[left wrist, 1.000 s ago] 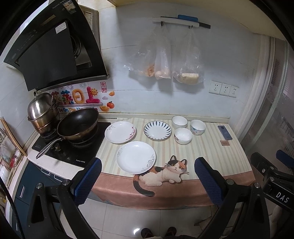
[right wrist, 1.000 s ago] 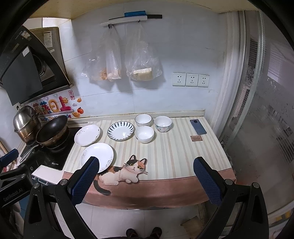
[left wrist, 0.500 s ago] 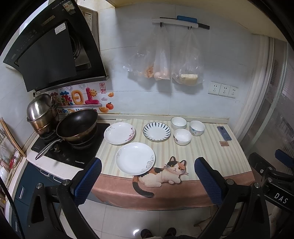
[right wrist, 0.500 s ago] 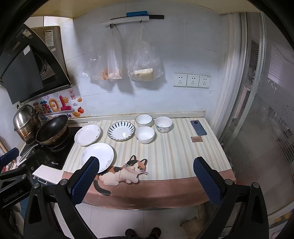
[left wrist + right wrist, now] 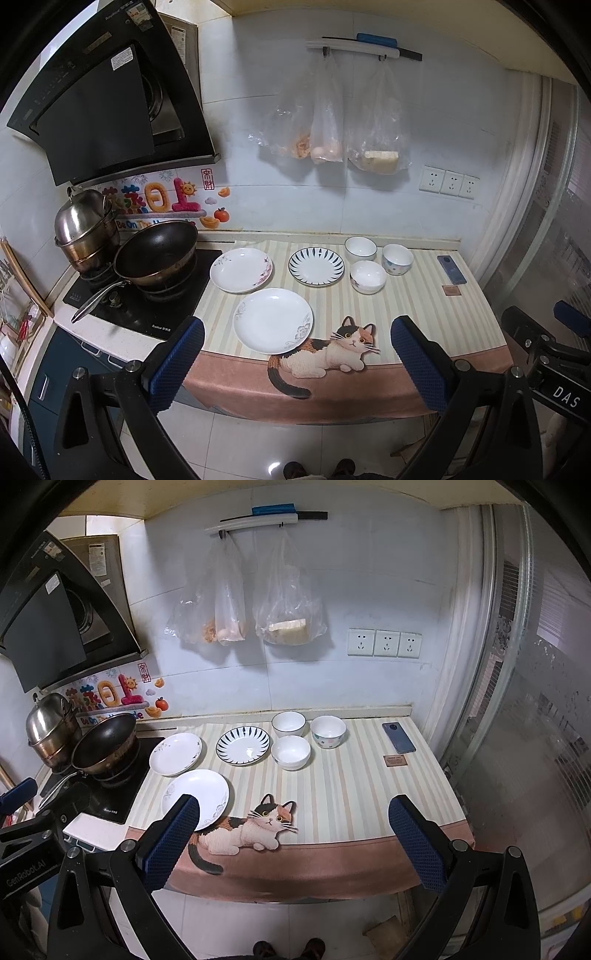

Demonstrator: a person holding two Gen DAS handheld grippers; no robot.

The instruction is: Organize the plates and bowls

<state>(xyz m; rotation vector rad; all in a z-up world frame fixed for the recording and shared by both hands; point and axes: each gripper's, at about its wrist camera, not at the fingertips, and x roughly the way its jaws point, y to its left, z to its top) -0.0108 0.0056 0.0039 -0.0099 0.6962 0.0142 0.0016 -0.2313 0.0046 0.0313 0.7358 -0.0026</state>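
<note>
Spreading wide, the jaws of the left gripper (image 5: 295, 363) and right gripper (image 5: 293, 843) are held empty before the striped counter (image 5: 362, 794). Three plates (image 5: 273, 320) and three bowls (image 5: 368, 276), seemingly empty, are counted there, unstacked.

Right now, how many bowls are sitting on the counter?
3, clustered right of the blue-striped plate: a dark-rimmed bowl at the back, a spotted bowl to its right, a white bowl in front. None looks hidden.

Both hand-held grippers (image 5: 297, 363) (image 5: 295, 843) wide apart, empty
</note>
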